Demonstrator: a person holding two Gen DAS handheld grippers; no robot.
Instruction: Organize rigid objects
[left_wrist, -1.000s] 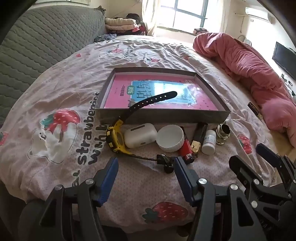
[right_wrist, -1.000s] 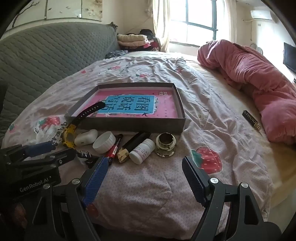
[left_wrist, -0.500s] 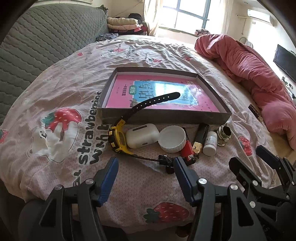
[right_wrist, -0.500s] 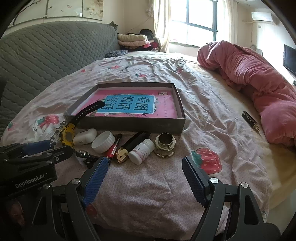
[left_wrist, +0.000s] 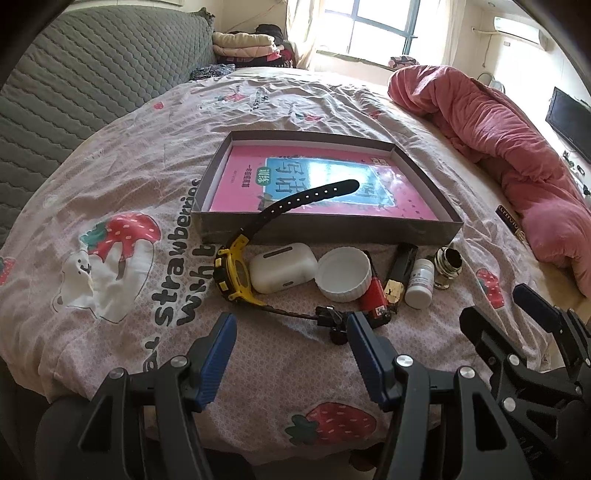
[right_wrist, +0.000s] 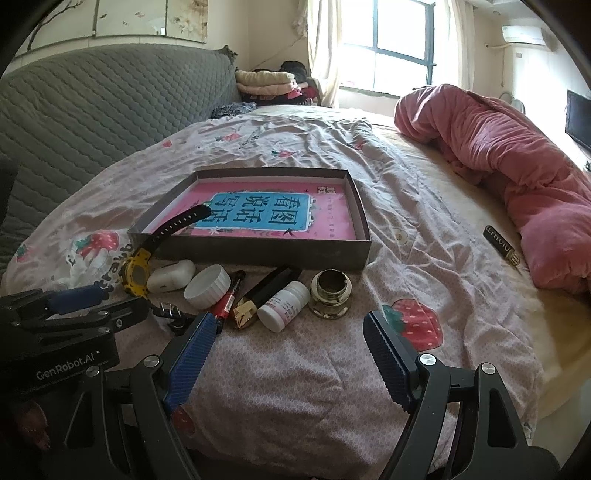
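Note:
A shallow brown box (left_wrist: 325, 230) (right_wrist: 258, 253) with a pink book inside lies on the bed. In front of it lie a yellow watch (left_wrist: 234, 273) (right_wrist: 137, 275) whose black strap rests over the box edge, a white earbud case (left_wrist: 282, 266) (right_wrist: 170, 275), a white lid (left_wrist: 344, 273) (right_wrist: 207, 281), a red lighter (left_wrist: 373, 295) (right_wrist: 229, 297), a black-and-gold tube (left_wrist: 400, 267) (right_wrist: 266, 293), a white pill bottle (left_wrist: 419, 282) (right_wrist: 284, 304) and a small glass jar (left_wrist: 447, 266) (right_wrist: 329, 293). My left gripper (left_wrist: 291, 343) is open and empty, short of the row. My right gripper (right_wrist: 291, 350) is open and empty, short of the bottle and jar.
A rolled pink quilt (left_wrist: 498, 147) (right_wrist: 498, 158) lies on the right of the bed. A small dark flat object (left_wrist: 511, 221) (right_wrist: 500, 243) lies beside it. A grey quilted headboard (left_wrist: 74, 92) stands at left. Folded clothes (right_wrist: 266, 83) sit by the window.
Both views have shifted slightly; the objects sit a little farther from the fingers. Both grippers stay open and nothing on the bed has moved.

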